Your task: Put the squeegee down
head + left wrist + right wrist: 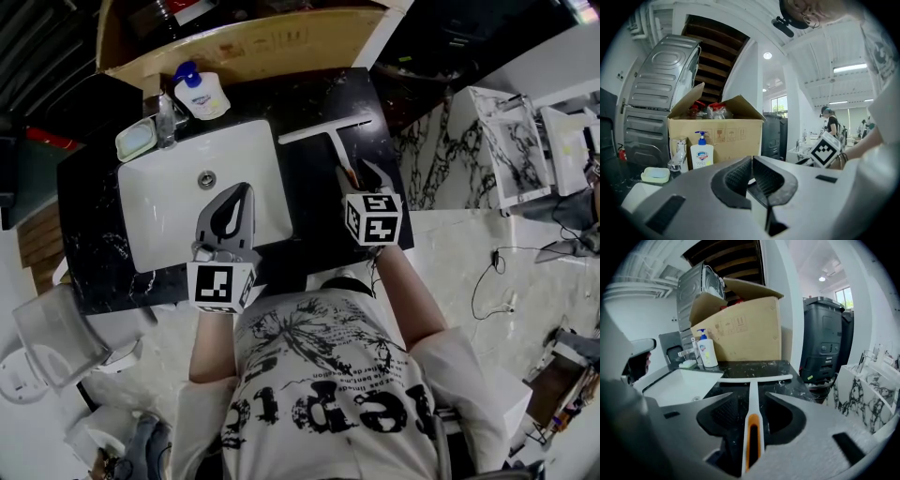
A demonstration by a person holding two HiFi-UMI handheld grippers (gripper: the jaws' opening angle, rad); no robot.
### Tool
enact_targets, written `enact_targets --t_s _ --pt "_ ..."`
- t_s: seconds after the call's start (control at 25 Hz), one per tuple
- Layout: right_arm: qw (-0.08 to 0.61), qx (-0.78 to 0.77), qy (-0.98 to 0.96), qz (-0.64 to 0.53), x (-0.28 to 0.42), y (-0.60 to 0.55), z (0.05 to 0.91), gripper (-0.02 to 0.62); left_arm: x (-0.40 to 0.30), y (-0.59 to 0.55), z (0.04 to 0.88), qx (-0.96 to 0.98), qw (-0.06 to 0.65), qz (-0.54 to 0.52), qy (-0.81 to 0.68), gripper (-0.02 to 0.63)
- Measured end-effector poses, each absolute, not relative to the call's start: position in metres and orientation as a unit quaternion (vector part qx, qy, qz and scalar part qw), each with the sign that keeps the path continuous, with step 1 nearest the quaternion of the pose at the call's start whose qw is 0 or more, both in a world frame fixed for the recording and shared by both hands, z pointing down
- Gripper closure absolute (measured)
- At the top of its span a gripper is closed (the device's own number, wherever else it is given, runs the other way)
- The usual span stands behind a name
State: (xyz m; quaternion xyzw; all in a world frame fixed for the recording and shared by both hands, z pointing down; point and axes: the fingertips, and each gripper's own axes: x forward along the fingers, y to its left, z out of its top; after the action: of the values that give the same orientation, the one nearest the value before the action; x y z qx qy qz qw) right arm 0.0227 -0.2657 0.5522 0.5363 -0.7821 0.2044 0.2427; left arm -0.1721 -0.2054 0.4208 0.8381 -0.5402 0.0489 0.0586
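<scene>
The white squeegee lies flat on the black marble countertop to the right of the sink, its blade at the far end and its orange-inset handle pointing toward me. My right gripper is open around that handle, with a gap showing on each side between it and the pads. The squeegee's blade rests across the counter. My left gripper hovers over the white sink with its jaws shut and nothing in them.
A blue-capped soap bottle, a faucet and a soap dish stand behind the sink. A cardboard box sits at the back. The counter's right edge drops off beside the right gripper, with dark bins beyond.
</scene>
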Motion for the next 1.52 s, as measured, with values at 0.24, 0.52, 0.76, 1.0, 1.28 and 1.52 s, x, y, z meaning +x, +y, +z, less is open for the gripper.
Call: enact_targets --t_s 0.24,0.52,0.76,1.0,1.28,1.52 --pt "0.176 0.569 -0.795 0.116 0.017 -0.269 0.478 0.565 -0.183 -0.200 0.395 0.835 0.031 0.037 -0.548 0.593" --pt "0.081 0.503 -0.859 0.059 -0.017 -0.253 0.410 0.603 -0.206 -0.191 0.362 0.821 0.019 0.019 -0.570 0.594" --pt "0.019 0.472 -0.881 -0.007 -0.038 -0.234 0.356 0.603 -0.221 -0.185 0.345 0.816 -0.011 0.016 -0.578 0.594" --pt "-0.024 0.458 -0.888 -0.019 -0.047 -0.219 0.335 0.603 -0.233 -0.177 0.333 0.810 -0.026 0.010 -0.586 0.593" --pt "-0.010 0.461 -0.887 -0.018 -0.049 -0.222 0.340 0.604 -0.236 -0.177 0.335 0.809 -0.027 0.013 -0.587 0.594" --pt "0.004 0.462 -0.886 -0.029 -0.053 -0.221 0.344 0.604 -0.240 -0.178 0.336 0.809 -0.024 0.011 -0.588 0.593"
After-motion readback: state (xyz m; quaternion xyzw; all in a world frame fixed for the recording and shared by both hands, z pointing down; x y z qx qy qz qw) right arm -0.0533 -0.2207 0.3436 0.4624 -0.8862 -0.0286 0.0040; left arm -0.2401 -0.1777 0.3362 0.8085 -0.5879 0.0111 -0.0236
